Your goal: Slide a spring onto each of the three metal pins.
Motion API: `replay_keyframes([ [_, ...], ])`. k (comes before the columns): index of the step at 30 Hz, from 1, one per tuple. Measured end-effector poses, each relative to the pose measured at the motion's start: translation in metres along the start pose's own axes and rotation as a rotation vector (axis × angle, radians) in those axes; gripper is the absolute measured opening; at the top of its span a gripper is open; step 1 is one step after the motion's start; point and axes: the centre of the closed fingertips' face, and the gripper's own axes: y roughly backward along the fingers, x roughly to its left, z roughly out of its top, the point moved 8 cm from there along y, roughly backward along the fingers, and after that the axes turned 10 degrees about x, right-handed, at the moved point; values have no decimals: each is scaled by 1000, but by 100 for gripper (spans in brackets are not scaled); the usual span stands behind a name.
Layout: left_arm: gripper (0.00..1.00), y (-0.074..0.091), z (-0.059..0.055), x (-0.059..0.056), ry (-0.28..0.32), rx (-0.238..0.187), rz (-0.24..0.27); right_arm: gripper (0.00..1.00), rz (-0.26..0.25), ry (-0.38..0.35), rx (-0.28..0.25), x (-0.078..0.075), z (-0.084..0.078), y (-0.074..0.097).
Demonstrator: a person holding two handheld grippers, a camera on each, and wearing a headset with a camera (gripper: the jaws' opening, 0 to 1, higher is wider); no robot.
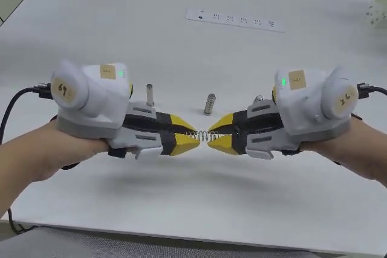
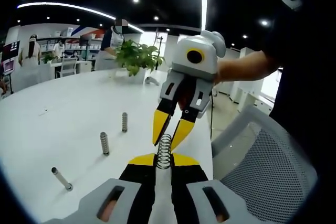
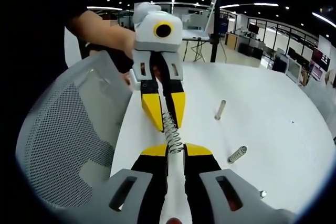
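Observation:
A short spring (image 1: 203, 136) hangs level between my two grippers above the white table (image 1: 181, 191). My left gripper (image 1: 195, 136) is shut on its left end and my right gripper (image 1: 211, 133) on its right end. In the left gripper view the spring (image 2: 165, 152) rises from my own jaws into the other gripper's yellow tips. A bare metal pin (image 1: 150, 95) stands behind the left gripper. The middle pin (image 1: 209, 104) wears a spring. A third pin (image 1: 259, 98) peeks out behind the right gripper; the left gripper view shows a spring on this far pin (image 2: 124, 121).
A white power strip (image 1: 234, 20) lies at the far side of the table. The front table edge runs just below my hands, with a grey mesh chair (image 2: 268, 156) beyond it. A potted plant (image 2: 137, 56) stands at the table's far end.

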Motion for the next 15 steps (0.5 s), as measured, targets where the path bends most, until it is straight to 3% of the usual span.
replay_keyframes([
  [11,2,2,-2,3,13,11,3,8,-4,72,17,-2,9,4],
  [15,2,2,-4,3,2,27,15,9,2,51,-40,-3,17,7],
])
